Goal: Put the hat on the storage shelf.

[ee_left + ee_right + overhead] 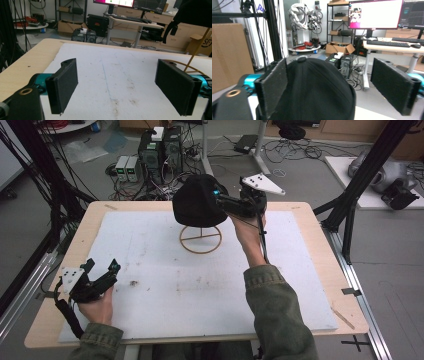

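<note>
A black knitted hat sits on a gold wire stand at the back middle of the white board. My right gripper is raised at the hat's right side. In the right gripper view the hat lies between the open jaws, and the left-hand jaw touches its side. My left gripper rests low at the board's front left, far from the hat. Its jaws stand wide open around nothing, over bare board. In the left gripper view the hat and the stand's rod show at the far right.
The white foam board covers most of a wooden table. Computer boxes and tangled cables lie on the floor beyond the far edge. A black frame post slants past the table's right side.
</note>
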Demonstrator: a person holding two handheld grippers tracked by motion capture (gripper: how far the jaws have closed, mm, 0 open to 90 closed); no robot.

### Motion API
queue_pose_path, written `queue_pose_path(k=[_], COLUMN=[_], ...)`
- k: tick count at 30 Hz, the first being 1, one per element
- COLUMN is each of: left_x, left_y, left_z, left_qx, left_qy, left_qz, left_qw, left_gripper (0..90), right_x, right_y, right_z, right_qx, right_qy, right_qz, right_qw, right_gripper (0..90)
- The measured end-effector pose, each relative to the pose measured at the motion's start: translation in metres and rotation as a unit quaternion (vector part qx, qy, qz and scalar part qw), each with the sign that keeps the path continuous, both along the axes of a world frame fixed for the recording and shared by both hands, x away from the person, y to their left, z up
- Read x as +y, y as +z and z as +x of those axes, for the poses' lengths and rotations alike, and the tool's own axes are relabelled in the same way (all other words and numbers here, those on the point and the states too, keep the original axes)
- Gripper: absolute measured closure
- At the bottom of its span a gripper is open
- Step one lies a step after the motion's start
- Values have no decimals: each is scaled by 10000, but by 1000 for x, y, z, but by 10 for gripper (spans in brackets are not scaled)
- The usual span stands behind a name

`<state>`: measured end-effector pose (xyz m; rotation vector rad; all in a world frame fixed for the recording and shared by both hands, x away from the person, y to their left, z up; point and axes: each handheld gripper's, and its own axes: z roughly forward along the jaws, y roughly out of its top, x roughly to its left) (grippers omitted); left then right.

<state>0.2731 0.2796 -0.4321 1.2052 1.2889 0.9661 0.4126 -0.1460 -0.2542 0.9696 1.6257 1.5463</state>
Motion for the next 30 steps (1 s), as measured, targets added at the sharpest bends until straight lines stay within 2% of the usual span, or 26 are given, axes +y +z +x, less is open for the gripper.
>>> queue_pose_path(k=[3,7,10,13,17,26,30], left_x=[0,0,0,-1,-1,-3,-3], left_y=[0,0,0,1,1,2,1], left_z=[0,-1,-1,-2,-2,-3,-2], left_qx=[3,33,44,49,39,44,57], left_qy=[3,0,-8,-17,-13,-35,-37], left_qz=[3,42,31,39,44,33,39], left_qw=[10000,10000,10000,10000,10000,10000,10000], left_gripper=[188,188,188,188,188,189,189], right_x=[-10,-26,-35,-43,-54,-77,-87], right_y=[-3,-9,-15,-20,-31,-57,-63], right_z=[-9,-17,-22,-25,-32,-56,-65], right_qx=[-56,49,33,60,72,45,70], right_qy=[-7,-31,-156,-251,-371,-593,-657], right_qz=[-36,89,-28,-36,36,-160,-53], right_qw=[10000,9999,9999,9997,9993,9981,9978], right_gripper=[118,118,117,117,116,116,116])
